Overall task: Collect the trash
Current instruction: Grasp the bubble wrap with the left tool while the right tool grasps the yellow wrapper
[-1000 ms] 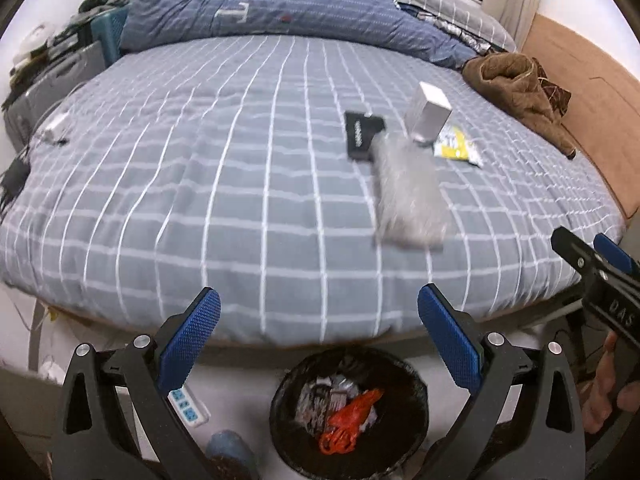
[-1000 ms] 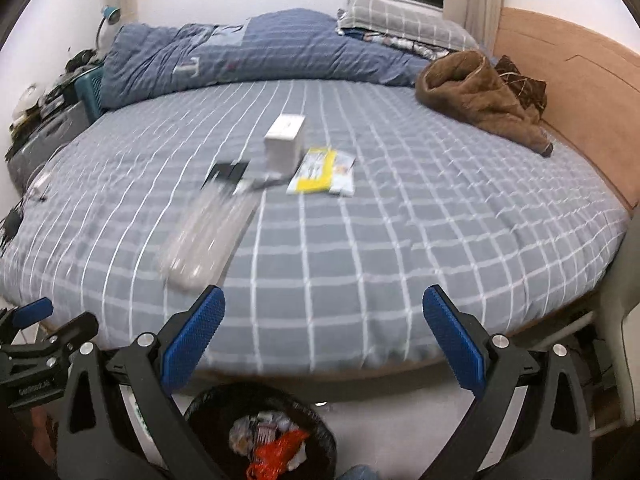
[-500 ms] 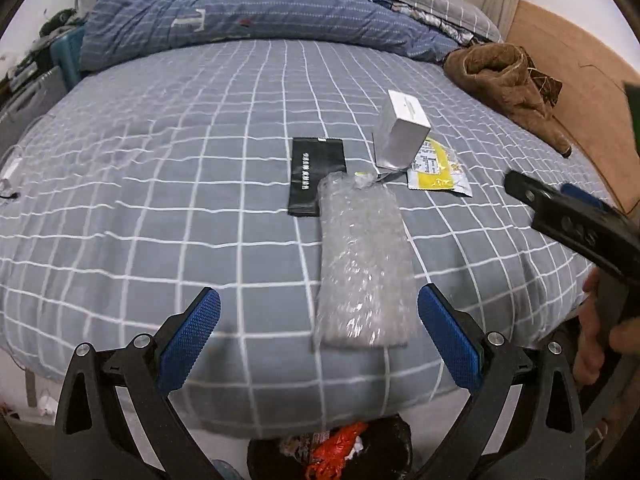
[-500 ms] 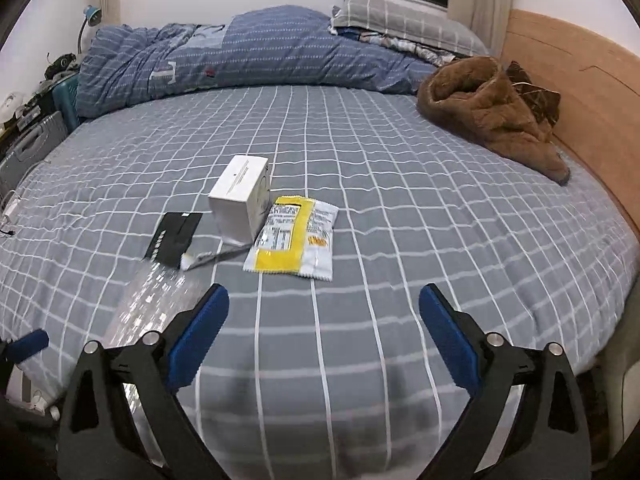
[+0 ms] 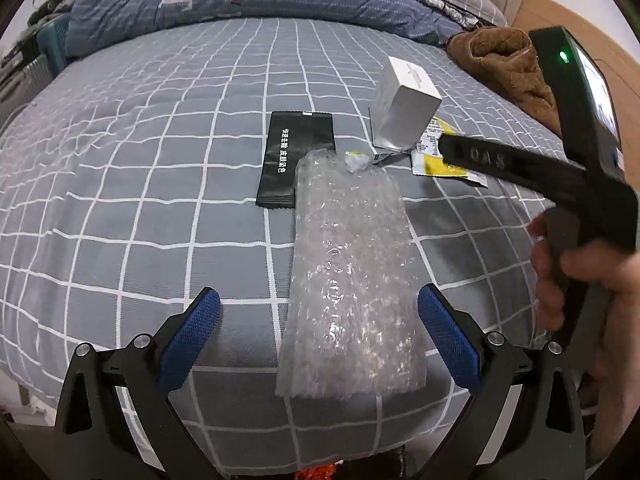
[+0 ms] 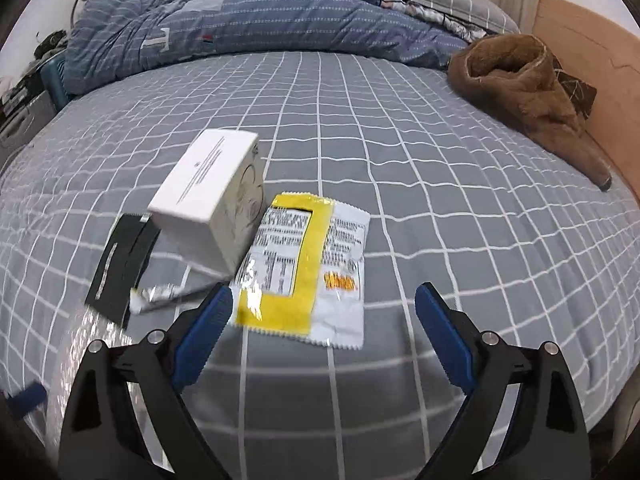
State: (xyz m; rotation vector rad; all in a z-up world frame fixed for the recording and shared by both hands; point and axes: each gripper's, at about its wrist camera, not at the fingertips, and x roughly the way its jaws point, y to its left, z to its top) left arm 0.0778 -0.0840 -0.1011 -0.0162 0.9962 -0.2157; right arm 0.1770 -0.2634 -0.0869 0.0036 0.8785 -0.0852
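- The left tongs (image 5: pixel 318 322) hang over the near edge of the bed (image 5: pixel 132 184), their blue pads (image 5: pixel 188 334) wide apart; the near end of a clear bubble-wrap bag (image 5: pixel 350 276) lies between them, and neither pad touches it.
- The right tongs (image 6: pixel 324 334) are spread wide too, with the jaws closing a little; the near edge of a yellow-and-white snack wrapper (image 6: pixel 308 276) lies between the pads, unpressed.
- In the left wrist view the right tongs reach in from the right, held by a hand (image 5: pixel 580 280), and their dark finger crosses over the snack wrapper (image 5: pixel 434 164).
- A white box (image 6: pixel 212 200) stands on the checked grey cover just left of the wrapper and touches its edge.
- A black sachet (image 5: pixel 294 158) with white lettering lies flat left of the box, its lower right corner tucked under the bubble-wrap bag.
- A small crumpled silver wrapper (image 6: pixel 160 296) lies in front of the box, beside the sachet.
- A brown fleece garment (image 6: pixel 532 96) sits in a heap at the far right of the bed, well apart from the trash.
- A bunched blue duvet (image 6: pixel 240 20) lies along the far side.
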